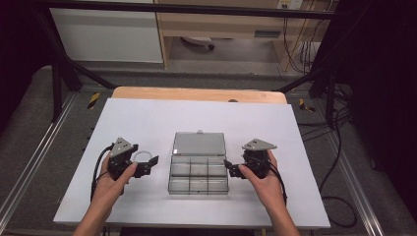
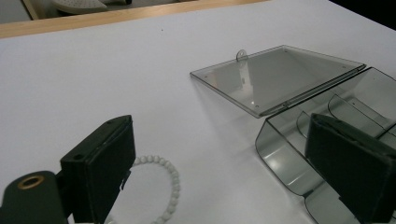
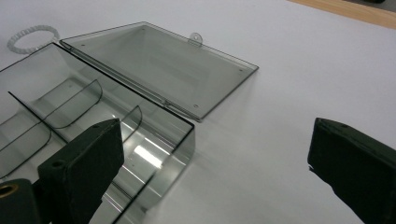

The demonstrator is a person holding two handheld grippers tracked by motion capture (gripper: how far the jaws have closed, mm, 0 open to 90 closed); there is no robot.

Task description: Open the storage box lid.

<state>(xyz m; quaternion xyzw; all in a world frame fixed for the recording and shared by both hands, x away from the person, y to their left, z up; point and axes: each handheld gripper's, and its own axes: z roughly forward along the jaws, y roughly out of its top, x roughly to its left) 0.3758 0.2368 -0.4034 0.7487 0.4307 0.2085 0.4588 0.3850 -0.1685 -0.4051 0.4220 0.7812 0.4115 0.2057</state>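
Observation:
A clear smoky plastic compartment box [image 1: 198, 177] lies in the middle of the white table, its lid [image 1: 199, 144] folded open flat behind it. The compartments look empty. A white bead bracelet [image 1: 141, 156] lies on the table left of the box, beside my left gripper [image 1: 150, 166]. That gripper points right toward the box and is open; in its own view the bracelet [image 2: 170, 179] curls by the left jaw and the box's corner [image 2: 280, 149] sits before the right jaw. My right gripper [image 1: 230, 168] stands open at the box's right side, with the box's wall [image 3: 180, 149] between its jaws, untouched.
The white sheet [image 1: 147, 118] covers the table, with a wooden edge [image 1: 196, 93] at the far side. Black frame bars and cables [image 1: 339, 162] run along the right of the table. Both hands rest on the sheet at either side of the box.

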